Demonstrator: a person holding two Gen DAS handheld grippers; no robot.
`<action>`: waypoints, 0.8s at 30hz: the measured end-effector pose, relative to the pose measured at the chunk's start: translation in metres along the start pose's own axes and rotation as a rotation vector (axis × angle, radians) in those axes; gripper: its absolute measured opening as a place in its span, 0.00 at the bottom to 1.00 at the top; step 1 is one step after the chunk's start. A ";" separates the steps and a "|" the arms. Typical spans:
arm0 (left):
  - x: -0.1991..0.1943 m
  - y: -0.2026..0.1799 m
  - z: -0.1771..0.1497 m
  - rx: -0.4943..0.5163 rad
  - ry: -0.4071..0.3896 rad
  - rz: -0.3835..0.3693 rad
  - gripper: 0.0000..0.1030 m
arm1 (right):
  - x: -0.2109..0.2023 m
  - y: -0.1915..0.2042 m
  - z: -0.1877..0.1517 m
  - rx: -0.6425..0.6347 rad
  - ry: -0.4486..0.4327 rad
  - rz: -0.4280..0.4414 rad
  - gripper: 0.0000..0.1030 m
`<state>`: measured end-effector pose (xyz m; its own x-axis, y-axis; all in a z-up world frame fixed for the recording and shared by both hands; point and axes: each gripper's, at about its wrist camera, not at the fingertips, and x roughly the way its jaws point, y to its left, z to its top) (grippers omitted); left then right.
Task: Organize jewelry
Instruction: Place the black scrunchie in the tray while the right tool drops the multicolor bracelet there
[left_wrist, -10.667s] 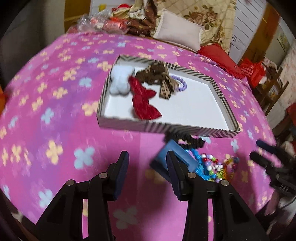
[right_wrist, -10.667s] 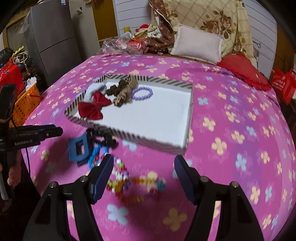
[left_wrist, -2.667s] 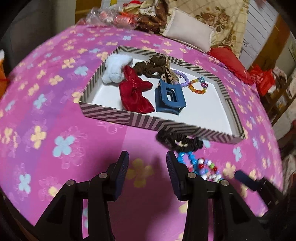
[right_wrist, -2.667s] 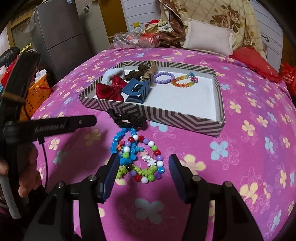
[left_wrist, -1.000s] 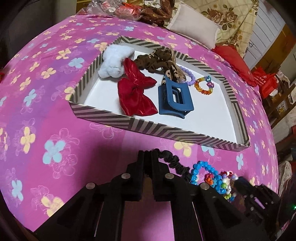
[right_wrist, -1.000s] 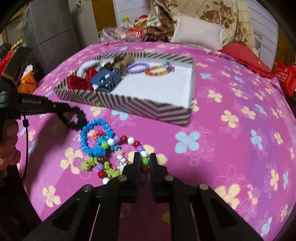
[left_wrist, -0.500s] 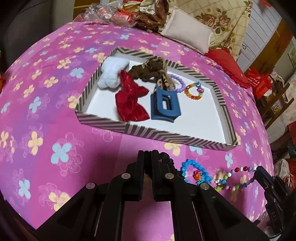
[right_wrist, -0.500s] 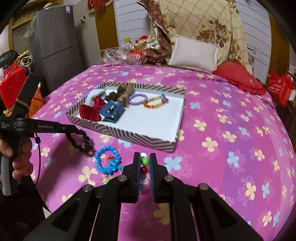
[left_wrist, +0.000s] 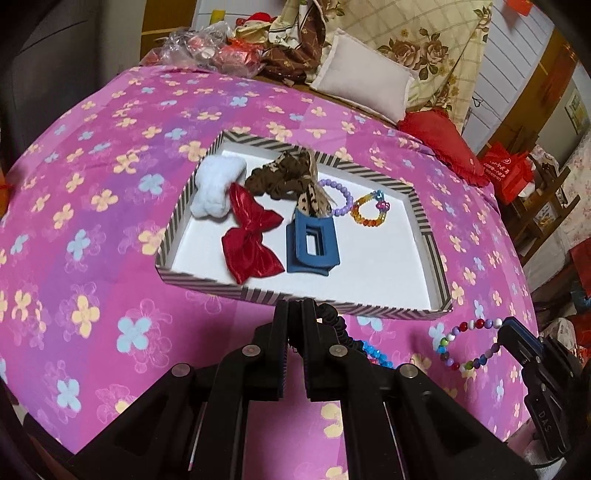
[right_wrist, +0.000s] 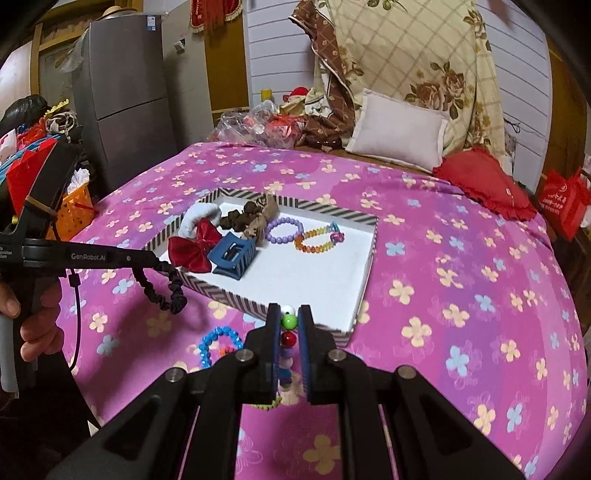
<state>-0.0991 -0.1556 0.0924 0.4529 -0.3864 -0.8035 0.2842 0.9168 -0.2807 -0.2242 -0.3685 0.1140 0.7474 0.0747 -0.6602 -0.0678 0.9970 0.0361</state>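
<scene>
A striped tray (left_wrist: 332, 306) (right_wrist: 236, 302) on the pink bedspread holds a white scrunchie (left_wrist: 216, 192), a red bow (left_wrist: 251, 240), a brown scrunchie (left_wrist: 280, 177), a blue claw clip (left_wrist: 312, 245), a purple bracelet (left_wrist: 341, 195) and a rainbow bracelet (left_wrist: 369, 208). My left gripper (left_wrist: 295, 310) is shut on a black scrunchie (left_wrist: 338, 325) (right_wrist: 168, 290), held above the bed before the tray. My right gripper (right_wrist: 288, 321) is shut on a multicoloured bead necklace (right_wrist: 289, 322) (left_wrist: 465, 343), lifted off the bed. A blue bead bracelet (right_wrist: 218, 341) lies on the bedspread.
A white pillow (right_wrist: 397, 131), a red cushion (right_wrist: 484, 181) and a heap of clothes and bags (right_wrist: 280, 125) lie at the bed's far end. A grey fridge (right_wrist: 122, 92) and an orange basket (right_wrist: 75, 206) stand to the left of the bed.
Both grippers have risen with their loads: the black scrunchie and the bead necklace now hang clear of the bedspread. The blue bead bracelet stays on the bed.
</scene>
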 end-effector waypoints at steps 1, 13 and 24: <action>-0.001 -0.001 0.001 0.001 -0.003 0.000 0.08 | 0.001 0.000 0.002 -0.001 -0.001 0.002 0.09; 0.001 -0.009 0.020 0.001 -0.024 0.004 0.08 | 0.019 -0.001 0.027 -0.006 -0.008 0.006 0.09; 0.035 -0.033 0.038 0.002 0.004 -0.010 0.08 | 0.065 -0.018 0.052 0.010 0.046 0.030 0.09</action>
<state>-0.0609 -0.2027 0.0935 0.4463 -0.3955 -0.8028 0.2903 0.9125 -0.2881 -0.1404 -0.3811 0.1095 0.7138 0.1039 -0.6926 -0.0827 0.9945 0.0640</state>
